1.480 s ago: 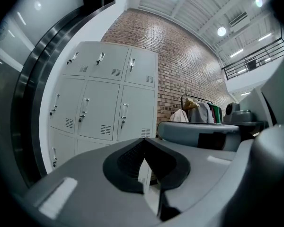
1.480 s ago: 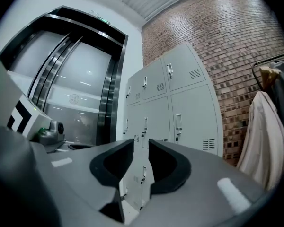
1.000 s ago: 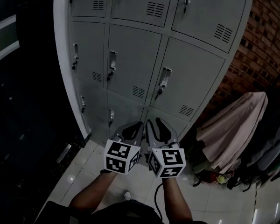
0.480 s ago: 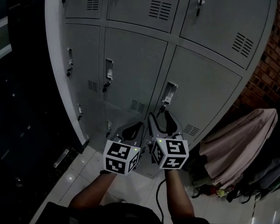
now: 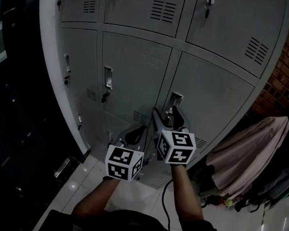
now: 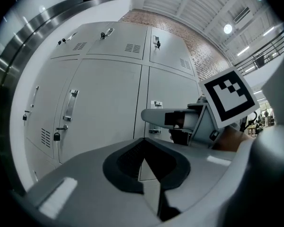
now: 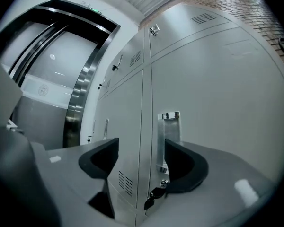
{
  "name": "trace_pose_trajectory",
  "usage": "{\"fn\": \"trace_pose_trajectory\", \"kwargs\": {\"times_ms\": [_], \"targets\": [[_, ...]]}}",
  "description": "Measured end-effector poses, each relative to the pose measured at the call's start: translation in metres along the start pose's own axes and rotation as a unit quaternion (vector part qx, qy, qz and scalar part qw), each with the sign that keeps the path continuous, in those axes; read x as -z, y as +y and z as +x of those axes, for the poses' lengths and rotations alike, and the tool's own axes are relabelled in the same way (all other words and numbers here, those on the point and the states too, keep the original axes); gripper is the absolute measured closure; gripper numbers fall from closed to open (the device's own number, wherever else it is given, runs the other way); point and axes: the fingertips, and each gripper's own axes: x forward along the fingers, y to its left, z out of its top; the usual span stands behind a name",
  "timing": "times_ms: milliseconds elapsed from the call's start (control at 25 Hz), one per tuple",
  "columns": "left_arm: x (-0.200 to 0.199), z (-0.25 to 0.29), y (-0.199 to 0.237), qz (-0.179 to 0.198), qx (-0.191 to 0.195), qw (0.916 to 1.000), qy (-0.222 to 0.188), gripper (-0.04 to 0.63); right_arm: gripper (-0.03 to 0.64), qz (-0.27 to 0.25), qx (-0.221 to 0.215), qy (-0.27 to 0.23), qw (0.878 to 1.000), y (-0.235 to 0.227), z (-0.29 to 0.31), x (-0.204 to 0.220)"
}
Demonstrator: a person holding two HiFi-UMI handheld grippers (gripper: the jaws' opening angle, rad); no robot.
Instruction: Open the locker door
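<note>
Handle (image 7: pixel 168 129) base hidden; padlock (image 7: pixel 149 201) murky

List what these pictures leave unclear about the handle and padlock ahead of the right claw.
- Padlock: locked or not cannot be told; in the right gripper view it is small, dark and partly behind a jaw.
- Handle: its lower end is hidden in the head view by the right claw, whose jaws are opening; contact cannot be judged.
- Door: shut, so what lies behind it is hidden in every view.
</note>
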Motion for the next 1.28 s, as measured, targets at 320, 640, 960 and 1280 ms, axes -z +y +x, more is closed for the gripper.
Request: {"fn": "trace_pose_trajectory", "kwargs": {"times_ms": [320, 640, 960, 1280], "targets": [[0.005, 0.011, 0.008, -0.003, -0.007, 1.0000, 0.005, 0.591, 0.341, 0.025, -0.007, 0.003, 1.000, -0.008, 0.022, -0.003], [0.007, 0.007, 0.012, -0.006, -0.014, 0.9998, 0.011, 0.591, 0.387, 0.023, -0.007, 0.008, 1.000, -0.010, 0.019, -0.001], [0.004, -0.017, 0.001, -0.007, -0.007, 0.9999, 0.007, 0.591, 0.428, 0.013, 0.003, 0.008, 1.000, 0.005, -0.005, -0.003], [-0.001, -0.054, -0.020, -0.006, 0.013, 0.9999, 0.007, 0.591, 0.428, 0.012, 0.024, 0.007, 1.000, 0.024, -0.047, -0.006]]}}
